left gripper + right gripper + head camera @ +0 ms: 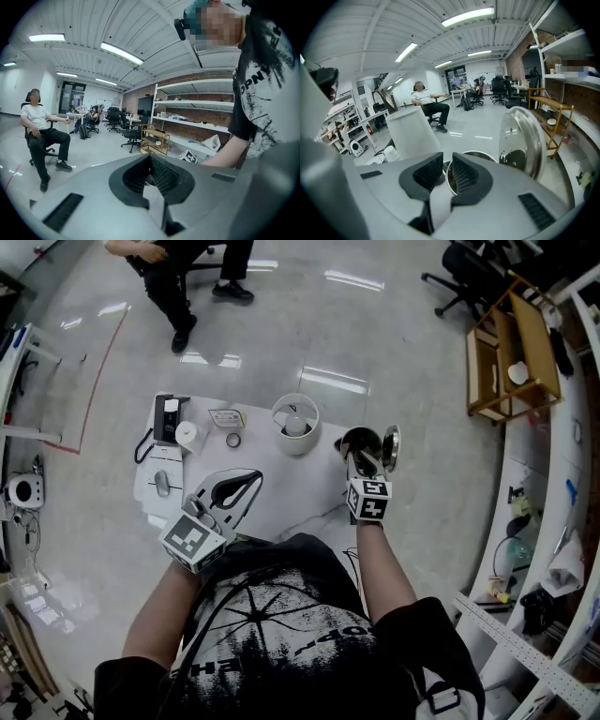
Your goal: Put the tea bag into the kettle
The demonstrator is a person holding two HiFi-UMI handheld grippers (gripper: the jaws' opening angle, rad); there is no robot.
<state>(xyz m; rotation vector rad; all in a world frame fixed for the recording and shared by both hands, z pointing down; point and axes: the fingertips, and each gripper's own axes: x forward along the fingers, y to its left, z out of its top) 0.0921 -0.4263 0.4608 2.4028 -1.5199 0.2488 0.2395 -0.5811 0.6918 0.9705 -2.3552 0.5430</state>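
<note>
The steel kettle [357,439] stands at the table's right edge with its round lid [390,447] tipped up. In the right gripper view its open rim [480,154] lies just behind the jaws and the shiny lid [520,140] stands to the right. My right gripper [360,459] hovers at the kettle's mouth; its jaws [446,169] stand a narrow gap apart with nothing visible between them. My left gripper [253,480] is held over the table's near left part, its jaws [150,160] meeting at the tips, pointing up and away. I see no tea bag in any view.
A white bucket-like cup [296,426] stands left of the kettle, also large in the right gripper view [409,133]. A small packet [225,416], a ring [232,440], a white roll [186,434], a black phone [168,416] and a mouse [161,484] lie on the white table [291,488]. A seated person [178,277] is beyond.
</note>
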